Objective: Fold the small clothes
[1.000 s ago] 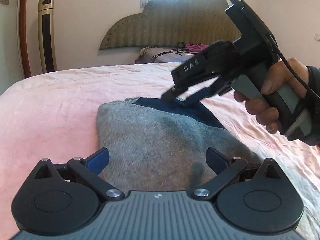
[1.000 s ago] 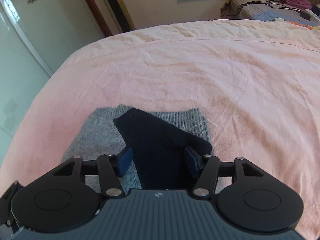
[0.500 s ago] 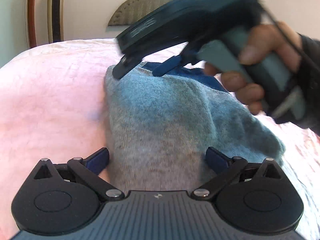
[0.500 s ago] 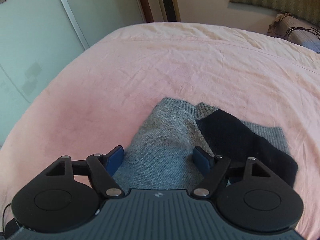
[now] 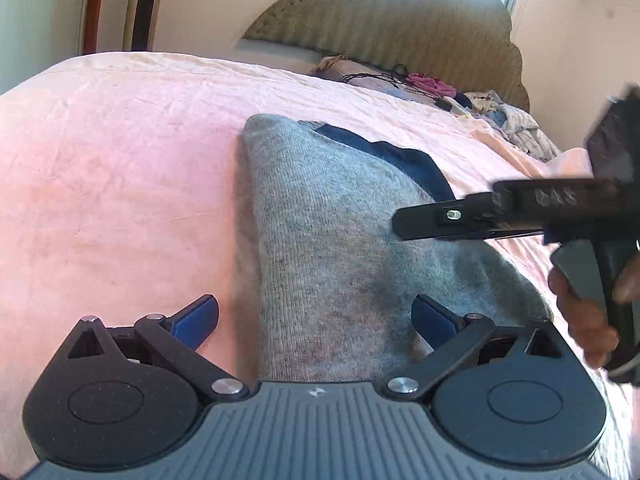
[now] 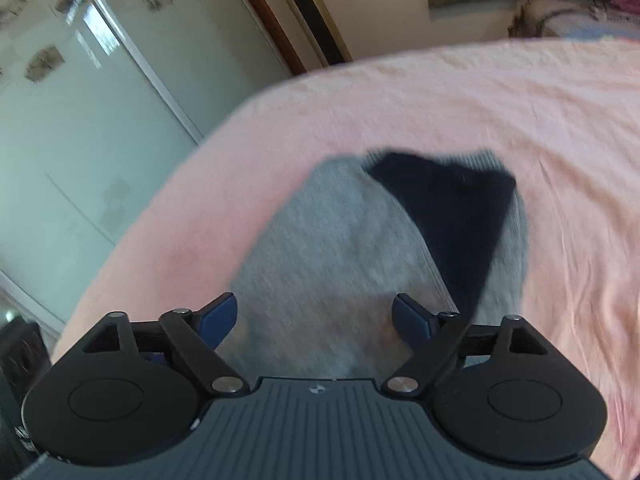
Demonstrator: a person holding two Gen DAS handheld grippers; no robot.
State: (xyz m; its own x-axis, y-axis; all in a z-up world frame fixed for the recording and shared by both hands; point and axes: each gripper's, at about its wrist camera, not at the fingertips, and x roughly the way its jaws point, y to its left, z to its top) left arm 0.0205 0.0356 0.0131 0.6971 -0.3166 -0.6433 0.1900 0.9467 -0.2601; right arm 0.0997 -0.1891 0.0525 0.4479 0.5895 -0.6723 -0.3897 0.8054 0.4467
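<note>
the folded grey knitted garment with a dark navy panel [image 5: 340,240] lies flat on the pink wrinkled bed sheet [image 5: 120,168], its long side running away from the left wrist camera toward the padded olive headboard [image 5: 400,24]. the navy panel shows at the far right edge of the fold.

the left gripper [image 5: 314,318] is released: its blue-padded fingers [image 5: 196,318] are spread wide, one over the sheet just beside the garment's left edge, the other over the grey knit. nothing is held between them.

the right gripper [image 6: 314,318] is also released, fingers apart, above the near end of the garment; this view is motion-blurred. in the left wrist view its black body [image 5: 500,212] enters from the right, tip above the garment's right part; contact with the fabric cannot be determined.

a pile of mixed clothes [image 5: 512,120] lies near the headboard, well apart from the garment.
</note>
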